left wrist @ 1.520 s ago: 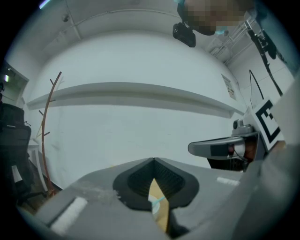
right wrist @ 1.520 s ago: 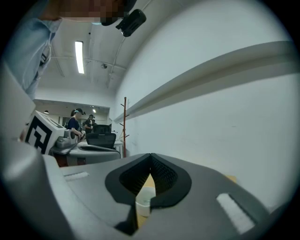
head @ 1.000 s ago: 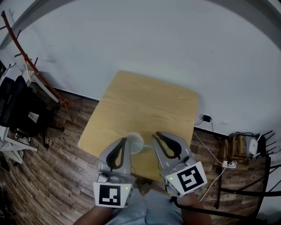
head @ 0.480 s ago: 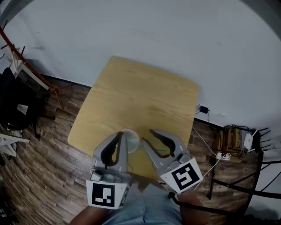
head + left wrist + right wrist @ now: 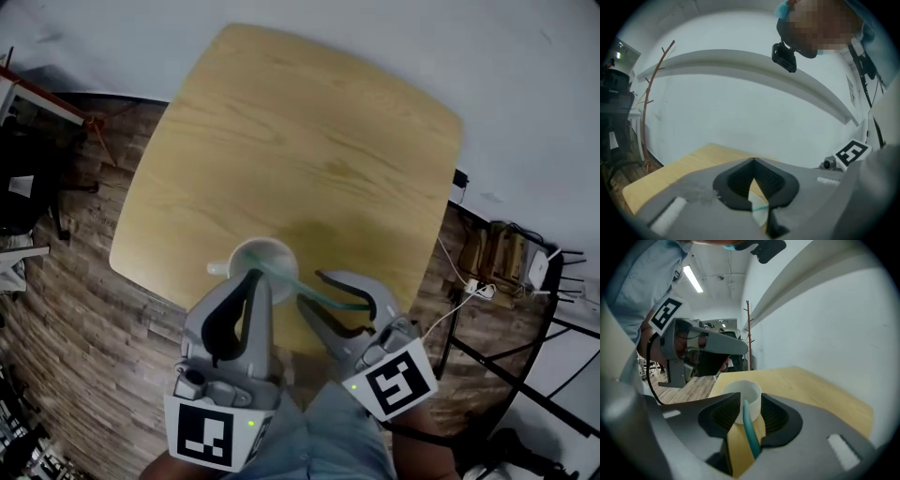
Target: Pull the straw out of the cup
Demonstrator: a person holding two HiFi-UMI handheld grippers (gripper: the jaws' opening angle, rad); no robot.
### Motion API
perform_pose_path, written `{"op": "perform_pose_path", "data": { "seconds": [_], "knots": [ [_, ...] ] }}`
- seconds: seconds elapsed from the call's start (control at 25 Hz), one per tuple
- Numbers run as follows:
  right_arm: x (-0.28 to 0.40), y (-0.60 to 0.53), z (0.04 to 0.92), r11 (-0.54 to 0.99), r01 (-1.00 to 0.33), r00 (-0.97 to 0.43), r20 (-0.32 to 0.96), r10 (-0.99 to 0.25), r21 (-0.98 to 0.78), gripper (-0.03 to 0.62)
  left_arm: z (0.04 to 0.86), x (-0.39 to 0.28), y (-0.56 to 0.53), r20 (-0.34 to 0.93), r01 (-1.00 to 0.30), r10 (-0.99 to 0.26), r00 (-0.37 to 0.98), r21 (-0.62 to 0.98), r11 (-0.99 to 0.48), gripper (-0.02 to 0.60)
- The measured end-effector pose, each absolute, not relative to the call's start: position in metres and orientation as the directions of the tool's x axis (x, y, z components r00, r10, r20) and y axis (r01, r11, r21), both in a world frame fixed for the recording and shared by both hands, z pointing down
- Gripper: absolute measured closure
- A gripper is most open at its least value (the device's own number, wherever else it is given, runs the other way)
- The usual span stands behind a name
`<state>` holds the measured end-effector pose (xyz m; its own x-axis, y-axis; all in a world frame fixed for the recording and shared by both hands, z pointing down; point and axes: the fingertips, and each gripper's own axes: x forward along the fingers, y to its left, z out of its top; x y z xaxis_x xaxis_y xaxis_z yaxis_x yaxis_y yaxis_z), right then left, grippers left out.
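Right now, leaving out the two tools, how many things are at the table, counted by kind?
Cup: 1
Straw: 1
Total: 2

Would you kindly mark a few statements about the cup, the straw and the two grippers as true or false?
1. The cup is white and stands upright on the wooden table. True.
2. The straw is red. False: it is teal.
3. The straw lies between the jaws of the right gripper. True; those jaws are opening and do not press on it.
4. The left gripper has its jaws wide apart. False: their tips meet.
5. Two cups stand on the table. False: only one does.
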<state>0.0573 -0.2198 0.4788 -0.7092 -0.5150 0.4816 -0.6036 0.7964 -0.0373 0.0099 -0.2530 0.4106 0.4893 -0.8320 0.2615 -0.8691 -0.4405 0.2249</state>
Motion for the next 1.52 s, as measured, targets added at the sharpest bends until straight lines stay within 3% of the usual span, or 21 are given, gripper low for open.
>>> {"op": "perform_pose_path", "data": {
  "seconds": [0.32, 0.56, 0.84, 1.24, 1.52],
  "knots": [
    [0.048, -0.209, 0.505, 0.809, -0.583, -0.713, 0.528, -0.462, -0.080, 0.464, 0.432, -0.004, -0.256, 0.302, -0.877, -0.827, 0.474, 0.247, -0.413, 0.566],
    [0.051, -0.210, 0.511, 0.785, -0.614, -0.692, 0.536, -0.484, -0.083, 0.548, 0.438, -0.009, -0.258, 0.319, -0.879, -0.825, 0.467, 0.269, -0.394, 0.566],
    [0.048, -0.207, 0.501, 0.781, -0.621, -0.685, 0.532, -0.498, -0.070, 0.556, 0.425, -0.012, -0.257, 0.286, -0.874, -0.830, 0.479, 0.244, -0.421, 0.566],
    [0.050, -0.212, 0.436, 0.727, -0.684, -0.679, 0.418, -0.604, -0.060, 0.559, 0.376, -0.021, -0.255, 0.200, -0.873, -0.854, 0.481, 0.199, -0.445, 0.566],
    [0.053, -0.223, 0.361, 0.669, -0.743, -0.646, 0.271, -0.713, -0.013, 0.559, 0.321, -0.023, -0.250, 0.100, -0.867, -0.865, 0.492, 0.147, -0.476, 0.566]
  ]
}}
